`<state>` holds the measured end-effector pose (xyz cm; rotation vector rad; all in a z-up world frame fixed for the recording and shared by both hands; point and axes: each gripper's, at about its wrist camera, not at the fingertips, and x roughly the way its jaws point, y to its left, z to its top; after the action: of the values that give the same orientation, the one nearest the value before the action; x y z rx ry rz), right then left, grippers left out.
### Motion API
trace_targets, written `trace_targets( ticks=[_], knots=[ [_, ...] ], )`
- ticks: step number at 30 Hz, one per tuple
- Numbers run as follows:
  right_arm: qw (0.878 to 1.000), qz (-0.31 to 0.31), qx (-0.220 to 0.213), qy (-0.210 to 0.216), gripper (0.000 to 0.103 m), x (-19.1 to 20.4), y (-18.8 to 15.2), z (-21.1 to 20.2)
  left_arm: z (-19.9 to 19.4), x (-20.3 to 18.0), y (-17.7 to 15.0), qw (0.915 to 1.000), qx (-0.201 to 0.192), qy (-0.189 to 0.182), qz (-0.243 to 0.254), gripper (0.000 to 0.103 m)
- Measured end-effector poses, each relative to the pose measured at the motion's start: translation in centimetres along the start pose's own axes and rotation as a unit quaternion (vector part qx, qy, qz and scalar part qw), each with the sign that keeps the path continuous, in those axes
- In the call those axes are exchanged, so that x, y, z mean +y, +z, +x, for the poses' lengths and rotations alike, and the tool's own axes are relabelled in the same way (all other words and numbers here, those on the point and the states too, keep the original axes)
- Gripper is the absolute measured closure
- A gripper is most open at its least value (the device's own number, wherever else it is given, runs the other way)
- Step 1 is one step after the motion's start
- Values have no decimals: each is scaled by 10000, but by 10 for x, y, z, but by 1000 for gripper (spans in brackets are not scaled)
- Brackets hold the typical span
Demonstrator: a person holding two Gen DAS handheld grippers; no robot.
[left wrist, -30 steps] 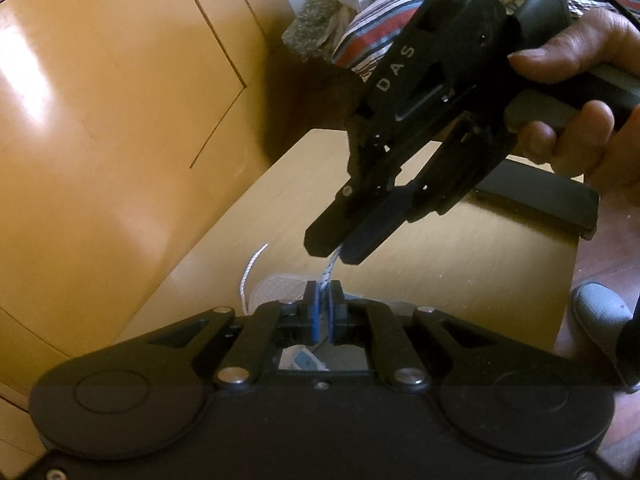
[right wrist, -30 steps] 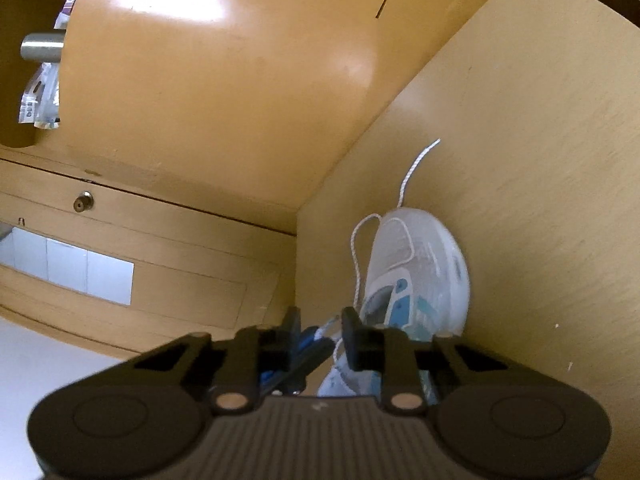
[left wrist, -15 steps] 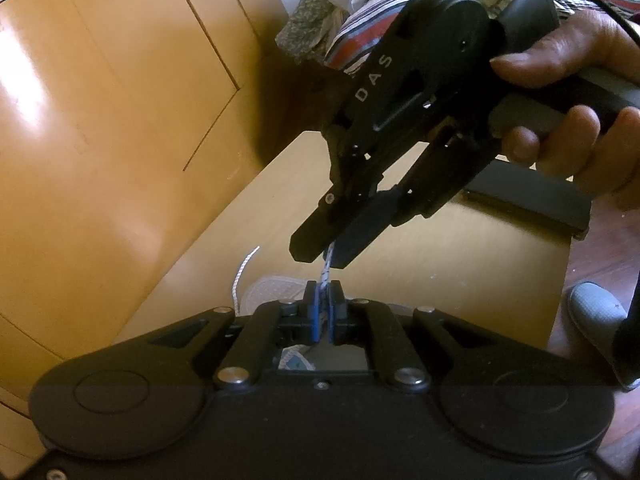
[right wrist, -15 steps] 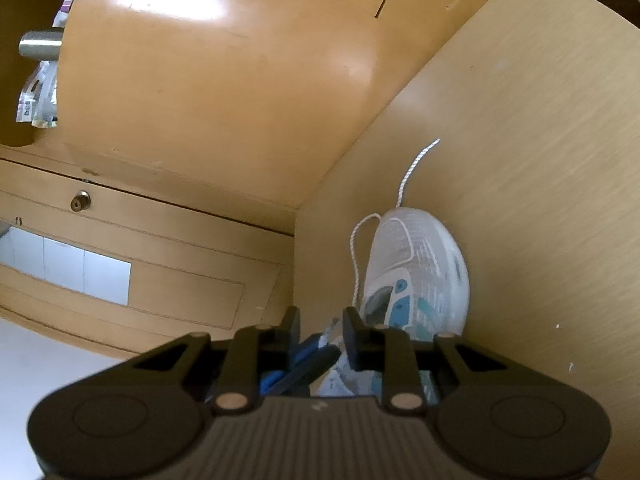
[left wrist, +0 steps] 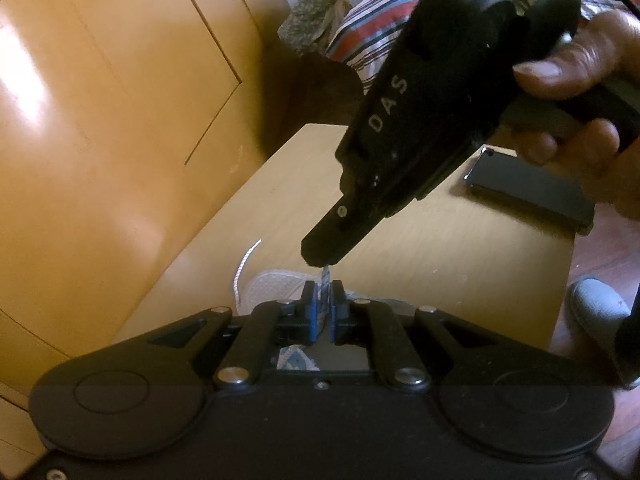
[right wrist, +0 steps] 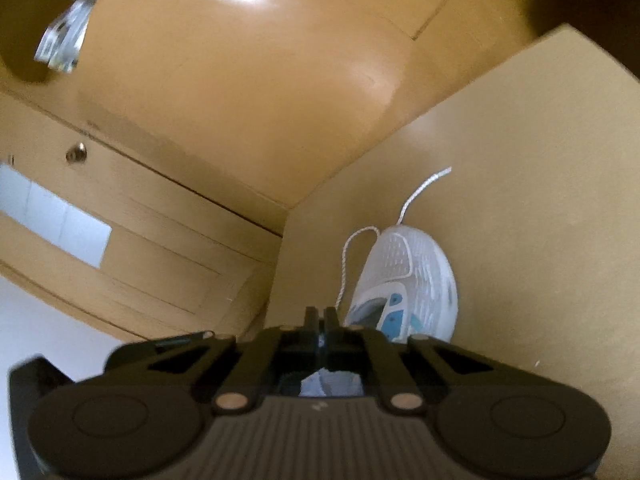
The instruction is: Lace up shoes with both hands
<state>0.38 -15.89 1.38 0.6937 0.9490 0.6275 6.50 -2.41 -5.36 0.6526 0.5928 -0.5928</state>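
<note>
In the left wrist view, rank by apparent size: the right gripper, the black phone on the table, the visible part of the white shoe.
Largest to smallest as they look:
1. right gripper, though it is nearest the camera, which inflates it
2. black phone
3. white shoe, mostly hidden behind the left gripper

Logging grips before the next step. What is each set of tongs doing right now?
Left tongs: closed on the shoelace.
Right tongs: closed on the same shoelace, just above the left tongs.
</note>
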Motion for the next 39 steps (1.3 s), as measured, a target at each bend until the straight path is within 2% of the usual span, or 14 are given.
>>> trace_targets(
  ticks=[7,9,11,12,14,16,19,22,25,28,33,39],
  knots=[
    [9999,-24,50,90,100,-1,-1,0,6,1,1,10000,40,71,15,102],
    [9999,55,24,95,92,-2,0,-2,6,5,2,9994,29,333,-50,102],
    [9999,116,-56,34,58,-5,2,-8,6,17,1,9974,-30,641,-335,102],
    [9999,70,-77,-11,56,-5,1,-10,6,28,0,9949,-72,806,-596,102],
    [9974,-608,-21,-378,56,5,-4,-14,7,39,-4,9925,-94,775,-938,102],
    [9874,-1404,95,-730,56,17,-14,-14,11,45,-9,9902,-16,540,-1288,102],
    [9600,-2539,289,-1148,55,33,-37,-5,22,44,-15,9875,174,158,-1556,102],
    [9361,-3249,333,-1306,55,42,-55,6,31,42,-17,9857,350,-42,-1648,102],
    [9269,-3519,350,-1256,60,45,-63,14,41,43,-17,9825,563,-205,-1765,102],
    [9193,-3688,420,-1306,85,45,-66,21,45,41,-13,9817,759,-227,-1733,102],
    [9145,-3797,478,-1312,89,43,-66,22,55,35,-12,9800,1010,-275,-1693,102],
    [9166,-3756,497,-1273,89,40,-65,23,66,34,-13,9779,1189,-318,-1688,102]
  ],
)
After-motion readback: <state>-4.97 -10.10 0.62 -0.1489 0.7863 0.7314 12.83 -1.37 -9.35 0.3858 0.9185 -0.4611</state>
